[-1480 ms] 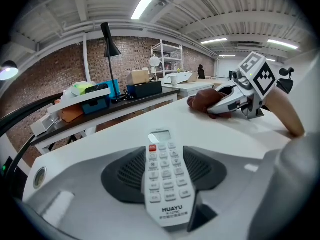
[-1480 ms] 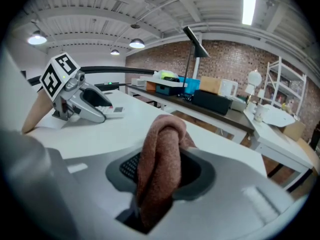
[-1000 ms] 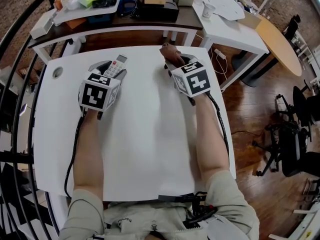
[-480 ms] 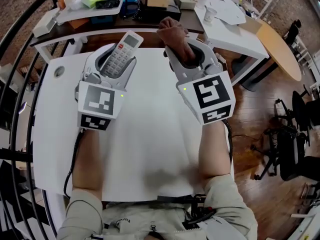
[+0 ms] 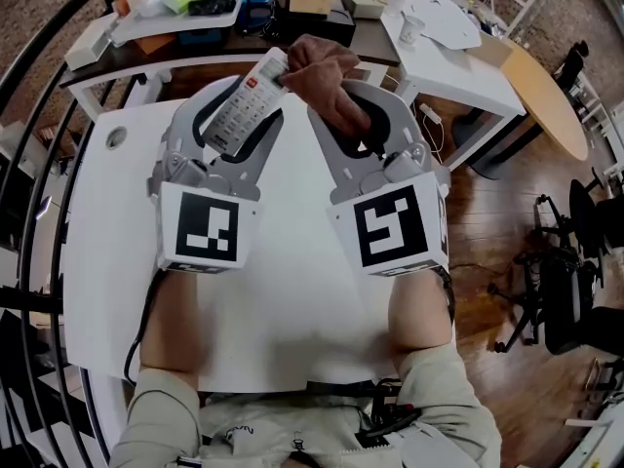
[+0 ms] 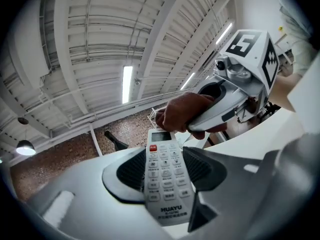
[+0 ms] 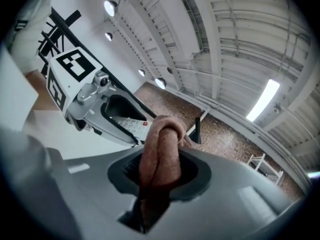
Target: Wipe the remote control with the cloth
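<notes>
A white remote control (image 5: 246,105) with a red button near its top is held in the air over the white table (image 5: 292,291); my left gripper (image 5: 232,115) is shut on its sides. In the left gripper view the remote (image 6: 165,181) lies keypad up between the dark pads. My right gripper (image 5: 353,115) is shut on a bunched brown cloth (image 5: 327,81), whose end touches the remote's top. The cloth (image 7: 159,159) fills the right gripper's jaws, with the left gripper (image 7: 100,109) and remote (image 7: 131,125) just beyond it. In the left gripper view the cloth (image 6: 182,115) sits above the remote's display.
Behind the white table stands a dark side table (image 5: 195,42) with a tray, boxes and small items. A second white table (image 5: 458,47) with papers and a cup is at the back right. A black railing (image 5: 39,164) curves along the left; office chairs (image 5: 575,291) stand on the wooden floor at right.
Both grippers rose from near the tabletop toward the camera and rolled. The remote and cloth came up with them and now meet at the remote's top end.
</notes>
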`<state>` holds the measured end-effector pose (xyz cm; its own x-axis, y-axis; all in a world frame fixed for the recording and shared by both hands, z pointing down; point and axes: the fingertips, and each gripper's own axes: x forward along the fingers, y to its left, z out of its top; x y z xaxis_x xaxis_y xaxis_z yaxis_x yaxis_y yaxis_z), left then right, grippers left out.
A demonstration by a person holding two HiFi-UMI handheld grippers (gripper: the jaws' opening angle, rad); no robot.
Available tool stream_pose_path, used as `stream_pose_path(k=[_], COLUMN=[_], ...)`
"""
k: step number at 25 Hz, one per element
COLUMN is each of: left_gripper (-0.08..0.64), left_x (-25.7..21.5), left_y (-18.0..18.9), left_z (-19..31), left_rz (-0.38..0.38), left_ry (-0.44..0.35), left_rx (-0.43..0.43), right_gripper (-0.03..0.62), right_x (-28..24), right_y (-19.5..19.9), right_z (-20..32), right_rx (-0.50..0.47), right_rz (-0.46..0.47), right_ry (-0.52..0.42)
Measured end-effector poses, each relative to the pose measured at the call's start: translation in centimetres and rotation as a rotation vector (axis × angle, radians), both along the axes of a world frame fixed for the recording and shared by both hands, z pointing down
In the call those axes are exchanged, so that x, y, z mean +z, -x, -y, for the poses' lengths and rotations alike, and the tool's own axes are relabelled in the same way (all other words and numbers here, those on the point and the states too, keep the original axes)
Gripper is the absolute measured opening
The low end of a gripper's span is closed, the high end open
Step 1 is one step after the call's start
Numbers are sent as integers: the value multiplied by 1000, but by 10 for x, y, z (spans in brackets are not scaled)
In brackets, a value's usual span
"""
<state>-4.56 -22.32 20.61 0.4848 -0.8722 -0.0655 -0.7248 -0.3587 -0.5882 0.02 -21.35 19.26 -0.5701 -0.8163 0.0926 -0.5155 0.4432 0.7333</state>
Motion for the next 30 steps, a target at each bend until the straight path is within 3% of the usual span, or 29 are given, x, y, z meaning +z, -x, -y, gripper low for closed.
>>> stream_pose_path(k=[11,19,21,25,27,30], left_gripper=[244,244,244,244,244,244], left_x=[7,17,16,15,14,14], left_y=[-7,-19,-19,-20,-21,-24], left_z=[-4,-6,-7,-8,-9,-11], left_rz=[57,109,120,122,129,146], left_ry=[-33,-24,-30,-44,-50,-58], left_rx=[-2,56,54,46,45,49], right_gripper=[95,95,95,95,95,95], right_x=[36,42,28,-8,-14,-10], right_y=[28,28,23,-2,-12,-15], right_z=[-37,-62,-57,-30,-20,-12], right_rx=[-163,-333,-282,-34,58,121], right_rz=[-223,-240,-191,-85,-85,-143], right_ry=[126,227,180,3,-45,-74])
